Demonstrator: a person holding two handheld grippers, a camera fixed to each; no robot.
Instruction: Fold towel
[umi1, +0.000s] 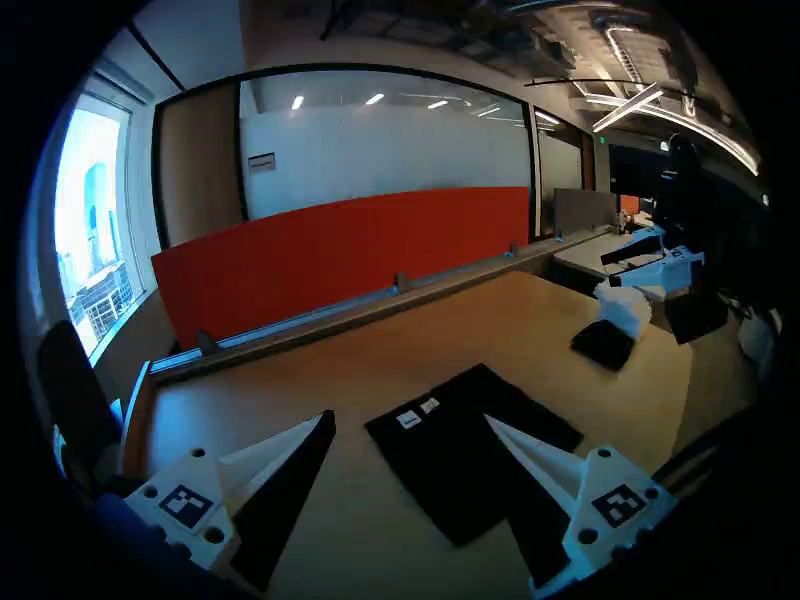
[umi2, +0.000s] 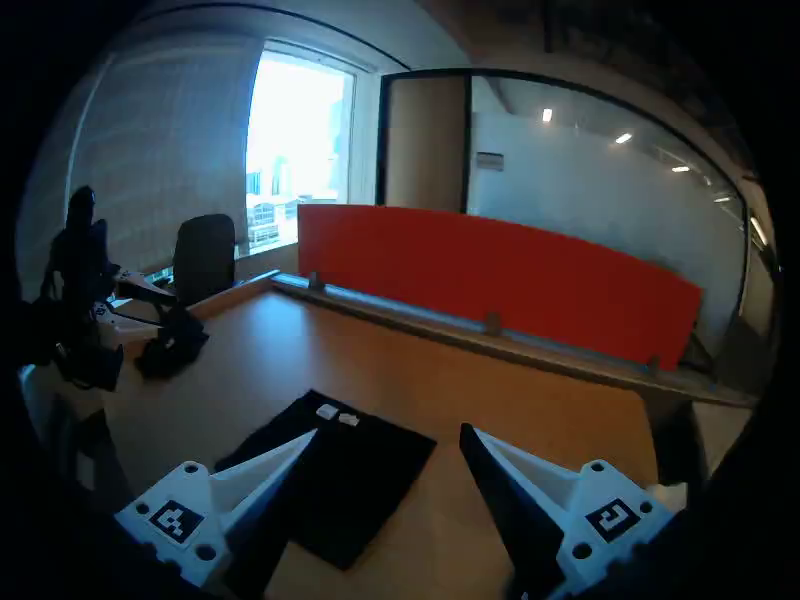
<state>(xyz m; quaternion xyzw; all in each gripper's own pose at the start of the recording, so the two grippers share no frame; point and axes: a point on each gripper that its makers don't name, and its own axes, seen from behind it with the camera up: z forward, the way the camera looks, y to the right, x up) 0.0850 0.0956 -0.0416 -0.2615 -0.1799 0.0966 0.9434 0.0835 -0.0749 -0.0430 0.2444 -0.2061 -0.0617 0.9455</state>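
A black towel (umi1: 440, 470), folded into a flat rectangle with two small white tags near its far edge, lies on the wooden table (umi1: 430, 330). In the left gripper view my left gripper (umi1: 408, 418) hovers over it, open, fingers wide apart with nothing between them. The right gripper view has the same towel (umi2: 350, 480) lying low and left of centre on the table (umi2: 480, 390). My right gripper (umi2: 388, 431) is open and empty above the towel's right part.
A red divider (umi1: 340, 250) runs along the table's far edge. At the right are a small black cloth (umi1: 603, 343), a white cloth (umi1: 625, 305) and a white-fingered gripper (umi1: 655, 268). A dark cloth (umi2: 170, 350) and an office chair (umi2: 205, 255) stand at the left.
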